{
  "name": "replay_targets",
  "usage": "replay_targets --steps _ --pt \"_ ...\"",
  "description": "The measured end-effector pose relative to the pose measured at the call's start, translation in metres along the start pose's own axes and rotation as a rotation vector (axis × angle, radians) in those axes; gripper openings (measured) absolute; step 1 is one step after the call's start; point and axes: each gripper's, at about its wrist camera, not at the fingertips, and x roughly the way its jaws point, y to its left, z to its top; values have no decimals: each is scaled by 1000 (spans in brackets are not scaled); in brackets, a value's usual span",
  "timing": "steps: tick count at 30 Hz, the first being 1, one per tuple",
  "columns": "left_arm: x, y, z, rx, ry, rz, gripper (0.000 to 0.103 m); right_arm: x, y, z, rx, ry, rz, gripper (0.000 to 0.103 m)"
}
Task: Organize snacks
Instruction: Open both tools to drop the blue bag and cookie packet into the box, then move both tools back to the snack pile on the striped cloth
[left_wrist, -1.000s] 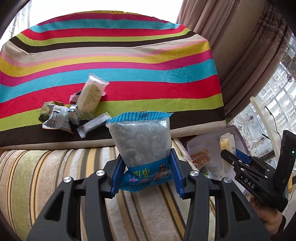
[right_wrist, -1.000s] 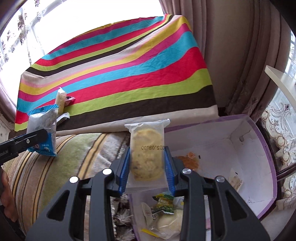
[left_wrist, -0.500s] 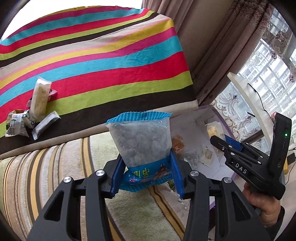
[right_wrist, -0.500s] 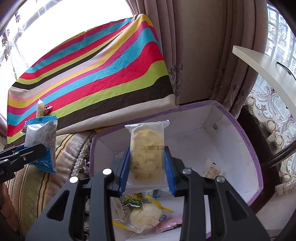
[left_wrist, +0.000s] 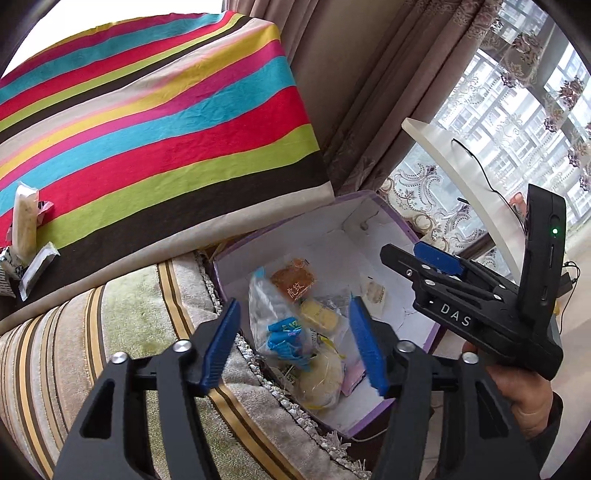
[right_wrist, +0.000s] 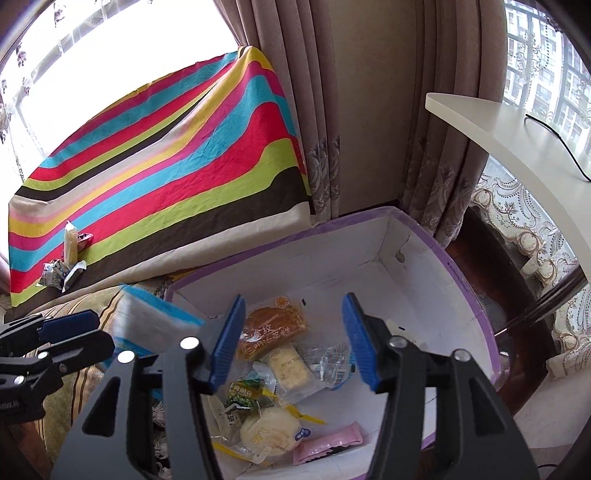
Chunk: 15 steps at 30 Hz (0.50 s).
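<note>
My left gripper (left_wrist: 295, 343) over purple-rimmed box (left_wrist: 373, 236), fingers just opened, nothing between; blue-edged snack bag (left_wrist: 277, 325) blurred below them, over box. My right gripper (right_wrist: 293, 338) fingers just opened too, empty; pale biscuit pack (right_wrist: 290, 369) lies in box on other snacks. More packets (left_wrist: 26, 236) left on striped cloth (left_wrist: 166, 110).

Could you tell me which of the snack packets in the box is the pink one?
It is the flat pink packet at the near edge of the purple-rimmed box, beside the round pale bun; the others are clear, orange or green.
</note>
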Motion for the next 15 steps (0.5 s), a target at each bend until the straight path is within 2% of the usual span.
replay_targets --steps 4,15 --pt "-9 6 -1 -12 -20 10 67 -1 3 0 -2 0 10 67" --pt "-22 35 -4 -73 -46 73 68 -6 35 4 -53 -10 78 69"
